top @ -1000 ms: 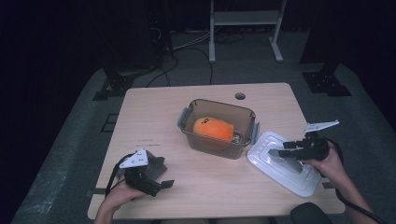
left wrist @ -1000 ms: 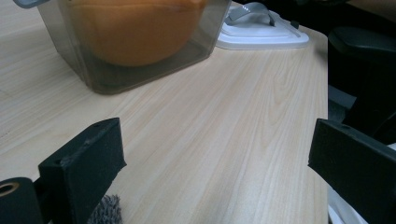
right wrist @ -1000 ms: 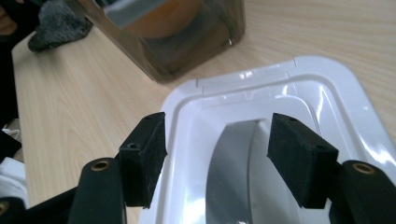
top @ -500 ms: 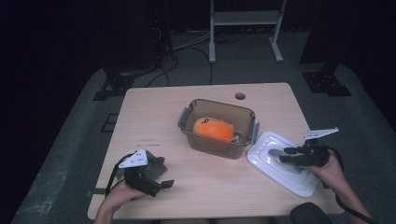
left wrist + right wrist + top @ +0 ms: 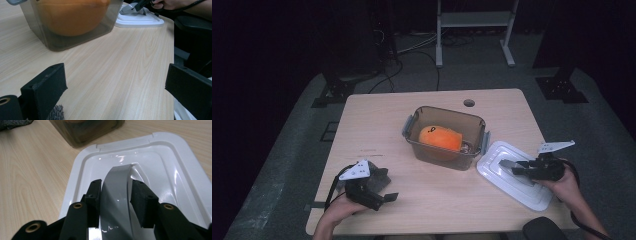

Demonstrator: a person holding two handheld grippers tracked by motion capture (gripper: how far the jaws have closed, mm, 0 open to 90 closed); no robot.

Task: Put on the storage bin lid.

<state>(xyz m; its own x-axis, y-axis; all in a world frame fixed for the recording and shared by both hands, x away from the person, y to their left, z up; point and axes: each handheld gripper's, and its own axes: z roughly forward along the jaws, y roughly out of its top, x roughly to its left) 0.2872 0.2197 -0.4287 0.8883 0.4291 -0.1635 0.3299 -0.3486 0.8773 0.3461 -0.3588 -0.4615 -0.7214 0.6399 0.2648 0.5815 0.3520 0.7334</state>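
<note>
The white lid (image 5: 516, 179) is laid flat on the table (image 5: 377, 125), just right of the clear box (image 5: 445, 137). Its grey handle (image 5: 117, 192) is clamped by the right gripper (image 5: 115, 200), whose jaws have just been closing. The left gripper (image 5: 382, 192) is held wide open, with nothing grasped.

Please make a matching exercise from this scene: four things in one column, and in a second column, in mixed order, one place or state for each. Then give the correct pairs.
Things
1. orange plush toy
2. white lid
3. left gripper
4. right gripper

Places or states
A. jaws wide apart over bare table
B. flat on the table, right of the container
C. jaws on either side of the lid's grey handle
D. inside the clear container

Pairs: 1-D, 2-B, 3-A, 4-C
</note>
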